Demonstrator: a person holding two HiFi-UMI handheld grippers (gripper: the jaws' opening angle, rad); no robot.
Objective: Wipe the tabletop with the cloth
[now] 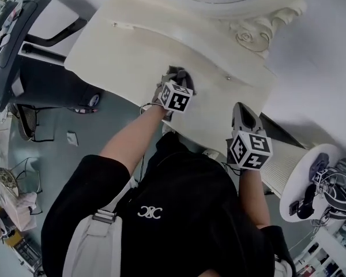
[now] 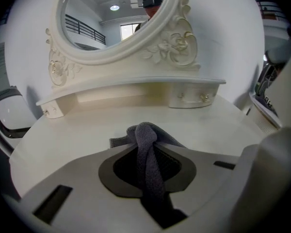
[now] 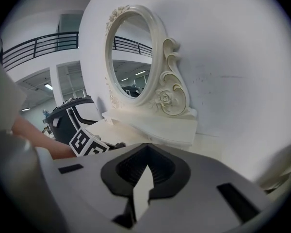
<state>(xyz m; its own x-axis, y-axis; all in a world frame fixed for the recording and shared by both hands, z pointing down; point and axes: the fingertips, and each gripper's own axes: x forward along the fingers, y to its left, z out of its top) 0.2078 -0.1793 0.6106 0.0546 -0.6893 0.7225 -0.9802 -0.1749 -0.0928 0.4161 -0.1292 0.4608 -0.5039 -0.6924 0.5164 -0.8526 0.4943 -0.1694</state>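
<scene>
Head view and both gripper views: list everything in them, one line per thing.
dressing table: one, cream, against the white wall
mirror: one, oval, carved cream frame, at the table's back
drawer unit: one, cream, two knobs, under the mirror's shelf
cloth: one, grey, bunched on the tabletop
chair: one, black, left of the table
side table: one, round, white, at the person's right, dark items on it
left gripper: grey, on the tabletop, shut on the cloth
right gripper: grey, by the table's right end, jaws all but together, empty
</scene>
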